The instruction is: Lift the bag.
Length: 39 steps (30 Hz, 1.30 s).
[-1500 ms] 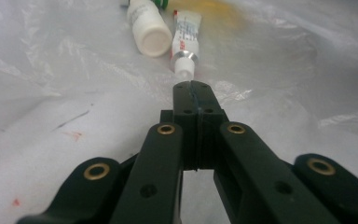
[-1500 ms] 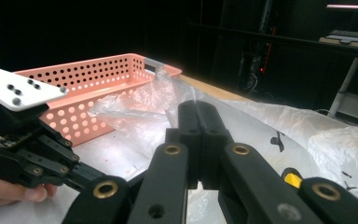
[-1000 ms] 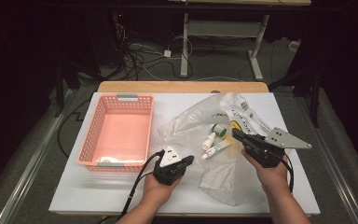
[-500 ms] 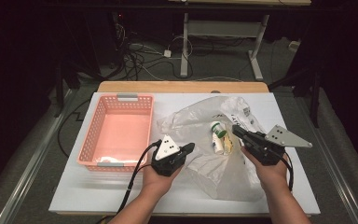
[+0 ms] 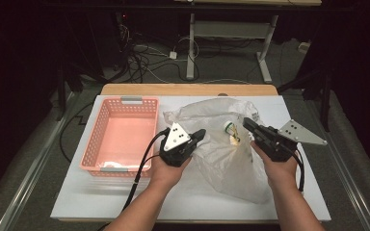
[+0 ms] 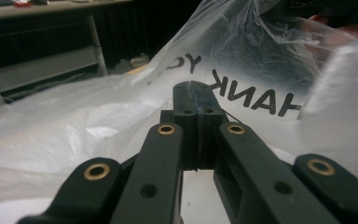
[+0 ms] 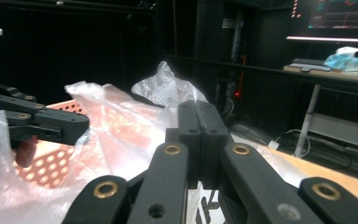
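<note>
In the high view, a crinkled, clear plastic bag [image 5: 221,144] is held up between the left gripper [image 5: 198,135] and the right gripper [image 5: 248,125], each clamped on an edge of the film. Small white tubes [image 5: 231,131] are seen through it, between the two grippers. A pink perforated plastic basket [image 5: 120,134] lies beside the left gripper, on the white table [image 5: 197,202].

In the left gripper view, the jaws are pressed together on the bag, where black mirrored lettering [image 6: 256,95] is seen.

In the right gripper view, the jaws are closed on the film.
</note>
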Tool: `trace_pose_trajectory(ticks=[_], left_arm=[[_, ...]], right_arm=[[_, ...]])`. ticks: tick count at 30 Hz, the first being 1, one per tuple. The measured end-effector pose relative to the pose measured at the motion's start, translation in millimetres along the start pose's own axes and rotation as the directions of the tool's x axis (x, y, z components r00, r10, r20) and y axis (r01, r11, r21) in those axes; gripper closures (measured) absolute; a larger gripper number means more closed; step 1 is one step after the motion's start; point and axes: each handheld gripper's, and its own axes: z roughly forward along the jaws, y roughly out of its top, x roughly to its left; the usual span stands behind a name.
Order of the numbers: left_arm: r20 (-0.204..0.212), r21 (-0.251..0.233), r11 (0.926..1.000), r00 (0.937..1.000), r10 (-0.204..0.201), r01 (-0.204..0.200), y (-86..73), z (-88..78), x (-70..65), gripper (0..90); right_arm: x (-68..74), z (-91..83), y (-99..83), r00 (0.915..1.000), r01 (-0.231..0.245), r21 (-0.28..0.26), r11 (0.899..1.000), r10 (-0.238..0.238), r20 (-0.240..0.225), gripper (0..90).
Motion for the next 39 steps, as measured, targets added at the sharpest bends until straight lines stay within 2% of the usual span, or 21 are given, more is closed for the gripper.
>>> trace_pose_trajectory(ticks=[8, 9, 19, 26, 31, 35, 39], left_arm=[[-0.015, -0.039, 0.9992, 0.9999, 0.009, -0.010, 21.6, 9.6, 6.6, 88.4], [-0.017, -0.047, 0.9989, 0.9998, 0.010, -0.011, 25.1, 10.4, 7.2, 88.5], [-0.053, -0.101, 0.9937, 0.9977, 0.044, -0.049, 67.2, 16.9, 15.1, 88.5], [-0.080, -0.140, 0.9855, 0.9932, 0.085, -0.095, 101.7, 17.0, 17.8, 88.4], [-0.079, -0.162, 0.9808, 0.9921, 0.097, -0.109, 124.4, 19.2, 17.6, 88.4], [-0.084, -0.196, 0.9739, 0.9915, 0.099, -0.114, 144.1, 17.9, 19.4, 88.4], [-0.087, -0.217, 0.9689, 0.9910, 0.102, -0.119, 161.6, 17.8, 22.0, 88.4]], right_arm=[[-13.6, 6.0, 16.1, 0.9981, 0.002, -0.057, 0.998, 0.001, 0.062, 90.0], [-14.7, 5.9, 18.7, 0.9975, -0.010, -0.070, 0.998, 0.015, 0.069, 90.0], [-28.5, 5.2, 51.5, 0.9920, 0.027, -0.122, 0.992, -0.012, 0.126, 90.0], [-39.7, 2.3, 86.0, 0.9856, 0.049, -0.172, 0.984, -0.020, 0.168, 90.0], [-45.0, 0.7, 107.0, 0.9815, 0.063, -0.201, 0.978, -0.024, 0.190, 90.0], [-48.4, 0.0, 118.5, 0.9775, 0.080, -0.219, 0.972, -0.034, 0.208, 90.0], [-54.6, 1.2, 124.1, 0.9739, 0.070, -0.223, 0.972, -0.019, 0.226, 90.0]])
